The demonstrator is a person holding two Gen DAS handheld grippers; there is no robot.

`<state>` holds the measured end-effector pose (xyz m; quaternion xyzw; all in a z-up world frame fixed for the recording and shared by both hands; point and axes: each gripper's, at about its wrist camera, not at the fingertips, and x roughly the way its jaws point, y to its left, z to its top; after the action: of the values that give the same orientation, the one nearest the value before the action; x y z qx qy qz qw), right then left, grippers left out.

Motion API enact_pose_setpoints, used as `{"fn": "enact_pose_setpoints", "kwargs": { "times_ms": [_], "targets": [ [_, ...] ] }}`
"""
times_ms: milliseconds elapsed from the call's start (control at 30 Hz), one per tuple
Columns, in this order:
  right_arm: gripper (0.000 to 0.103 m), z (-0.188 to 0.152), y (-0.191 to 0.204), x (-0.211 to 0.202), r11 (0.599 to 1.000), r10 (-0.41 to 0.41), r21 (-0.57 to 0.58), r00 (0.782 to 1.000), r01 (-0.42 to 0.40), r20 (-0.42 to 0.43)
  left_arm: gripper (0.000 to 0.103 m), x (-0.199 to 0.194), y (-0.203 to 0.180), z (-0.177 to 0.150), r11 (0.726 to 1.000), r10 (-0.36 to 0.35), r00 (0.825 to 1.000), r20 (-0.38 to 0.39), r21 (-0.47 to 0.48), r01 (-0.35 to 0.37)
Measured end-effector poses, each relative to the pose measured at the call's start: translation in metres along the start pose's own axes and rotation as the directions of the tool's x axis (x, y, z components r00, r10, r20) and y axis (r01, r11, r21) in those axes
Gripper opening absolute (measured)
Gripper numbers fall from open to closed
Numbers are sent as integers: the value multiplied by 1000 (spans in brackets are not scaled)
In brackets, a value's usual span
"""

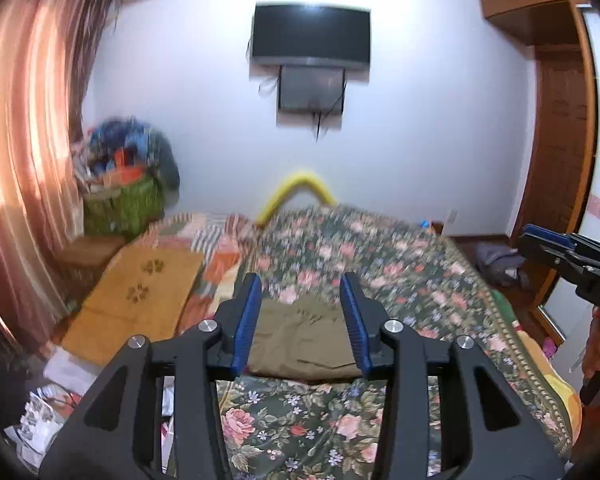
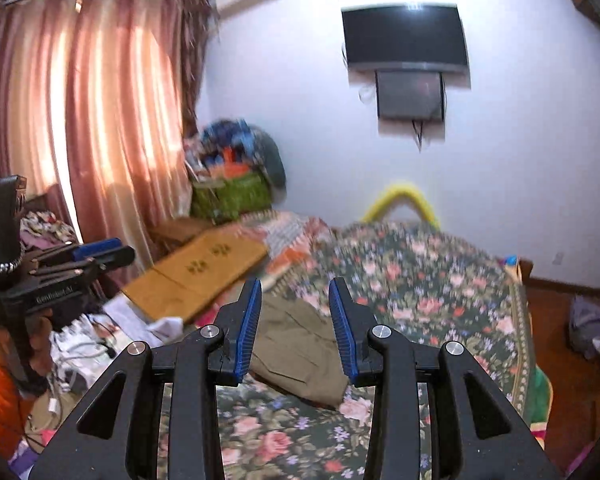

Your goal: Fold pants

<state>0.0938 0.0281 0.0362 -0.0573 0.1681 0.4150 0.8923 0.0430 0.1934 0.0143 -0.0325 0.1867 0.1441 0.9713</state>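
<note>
You hold both grippers up above a bed (image 1: 440,288) covered with a dark floral spread. The pants (image 1: 300,336), olive-brown, lie folded into a compact rectangle on the spread, toward the near left part of the bed. No gripper touches them.

In the left wrist view, your left gripper (image 1: 300,292) points at the pants, which show between its blue pads; its jaws stand wide apart and hold nothing. Your right gripper (image 1: 540,242) shows at the right edge of that view, held in your hand (image 1: 594,344), well apart from the pants.

In the right wrist view, your right gripper (image 2: 294,294) also frames the pants (image 2: 300,344), with its jaws apart and nothing between them. Your left gripper (image 2: 100,252) appears side-on at the left edge of that view.

A flat piece of cardboard (image 1: 136,288) lies on the left side of the bed, near the pants but not touching them. Behind it stands a green basket (image 1: 122,204) heaped with things. A television (image 1: 310,36) hangs on the far wall. Pink curtains (image 2: 80,112) cover the window on the left. Both views are blurred toward the far end.
</note>
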Motion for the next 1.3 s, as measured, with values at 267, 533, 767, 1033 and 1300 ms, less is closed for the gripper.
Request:
{"fn": "enact_pose_setpoints", "kwargs": {
  "times_ms": [267, 533, 767, 1033, 1300],
  "targets": [
    [48, -2, 34, -67, 1000, 12, -25, 990, -8, 144, 60, -98, -34, -3, 999, -32, 986, 164, 26, 28],
    [84, -14, 53, -96, 1000, -22, -11, 974, 25, 226, 90, -139, -44, -15, 1000, -21, 974, 225, 26, 16],
    [102, -18, 62, -103, 998, -68, 5, 964, 69, 258, 102, -146, -43, -24, 1000, -10, 972, 236, 13, 7],
    [102, -22, 61, -103, 995, -98, 32, 966, 93, 239, 103, -146, -51, -31, 999, -12, 972, 235, 35, 4],
    [102, -30, 63, -112, 995, -103, 31, 967, 98, 232, 103, -145, -55, -33, 999, -15, 973, 230, 35, 7]
  ]
}}
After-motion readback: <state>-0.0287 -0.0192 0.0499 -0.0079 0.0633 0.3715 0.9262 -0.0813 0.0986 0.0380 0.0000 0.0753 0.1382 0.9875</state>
